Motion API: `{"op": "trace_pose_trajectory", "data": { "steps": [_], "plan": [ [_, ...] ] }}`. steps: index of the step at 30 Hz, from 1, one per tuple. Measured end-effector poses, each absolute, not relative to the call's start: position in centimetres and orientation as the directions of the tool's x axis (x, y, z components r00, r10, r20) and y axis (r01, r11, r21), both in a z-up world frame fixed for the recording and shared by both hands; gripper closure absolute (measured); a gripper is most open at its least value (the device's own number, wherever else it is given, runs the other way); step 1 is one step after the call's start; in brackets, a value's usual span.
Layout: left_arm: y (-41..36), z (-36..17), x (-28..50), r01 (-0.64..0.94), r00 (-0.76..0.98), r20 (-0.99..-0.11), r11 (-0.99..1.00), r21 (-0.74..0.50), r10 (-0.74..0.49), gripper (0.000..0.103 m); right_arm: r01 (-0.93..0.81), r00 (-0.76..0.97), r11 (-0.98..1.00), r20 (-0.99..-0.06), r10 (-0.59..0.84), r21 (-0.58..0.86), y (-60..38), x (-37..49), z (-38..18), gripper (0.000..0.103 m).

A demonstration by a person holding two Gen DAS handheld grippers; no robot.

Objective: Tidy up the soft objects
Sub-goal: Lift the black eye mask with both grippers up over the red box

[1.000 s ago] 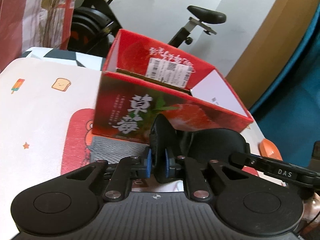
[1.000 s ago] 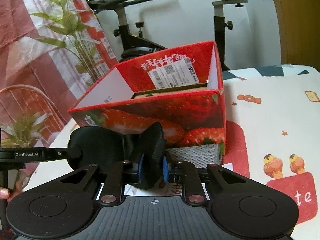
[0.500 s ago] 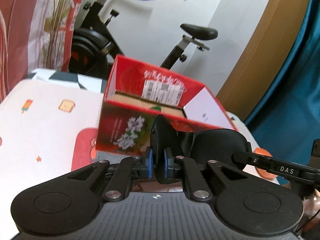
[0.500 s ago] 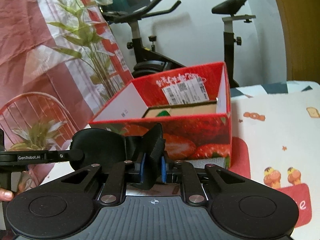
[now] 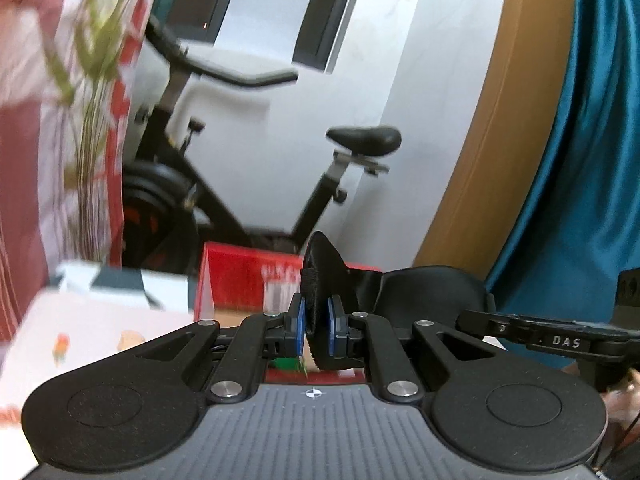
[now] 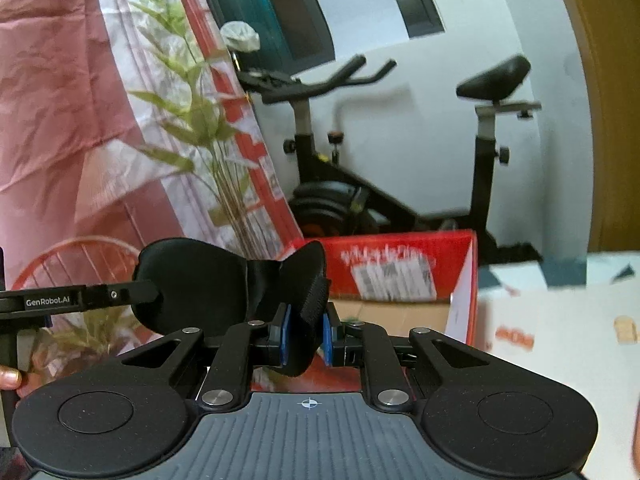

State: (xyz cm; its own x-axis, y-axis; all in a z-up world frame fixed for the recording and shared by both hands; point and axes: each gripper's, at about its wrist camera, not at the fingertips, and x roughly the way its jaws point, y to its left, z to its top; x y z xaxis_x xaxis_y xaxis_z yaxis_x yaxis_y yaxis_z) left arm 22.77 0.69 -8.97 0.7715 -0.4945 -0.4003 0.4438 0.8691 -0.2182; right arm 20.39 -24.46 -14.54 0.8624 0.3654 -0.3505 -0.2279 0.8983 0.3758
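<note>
Both grippers went up. Left gripper [image 5: 316, 326] and right gripper [image 6: 304, 334] each pinch one end of the black eye mask [image 6: 208, 284], lifted near the red box [image 6: 404, 276]. Next, probably lower it in.

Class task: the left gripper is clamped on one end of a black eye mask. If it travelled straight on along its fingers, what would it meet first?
Probably the red strawberry box, standing open just beyond the left gripper and the eye mask; depth is uncertain in this blurred view.
</note>
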Motion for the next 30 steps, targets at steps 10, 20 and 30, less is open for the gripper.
{"op": "trace_pose_trajectory", "data": {
  "steps": [10,20,30],
  "plan": [
    [-1.4,-8.3,28.3,0.415,0.801,-0.412,0.899,-0.141,-0.435,0.091,-0.238,0.87,0.931,-0.364,0.332,0.278,-24.5,26.9,-10.8,0.088],
    [-2.7,-12.8,35.2,0.383,0.744,-0.551,0.917,-0.111,-0.378,0.091,-0.181,0.814,0.951,-0.504,0.288,0.251,-23.5,35.5,-16.0,0.088],
    [-3.3,-16.2,39.4,0.391,0.672,-0.65,0.915,-0.097,-0.356,0.091,-0.134,0.741,0.973,-0.633,0.225,0.189,-22.4,41.1,-20.6,0.088]
  ]
}}
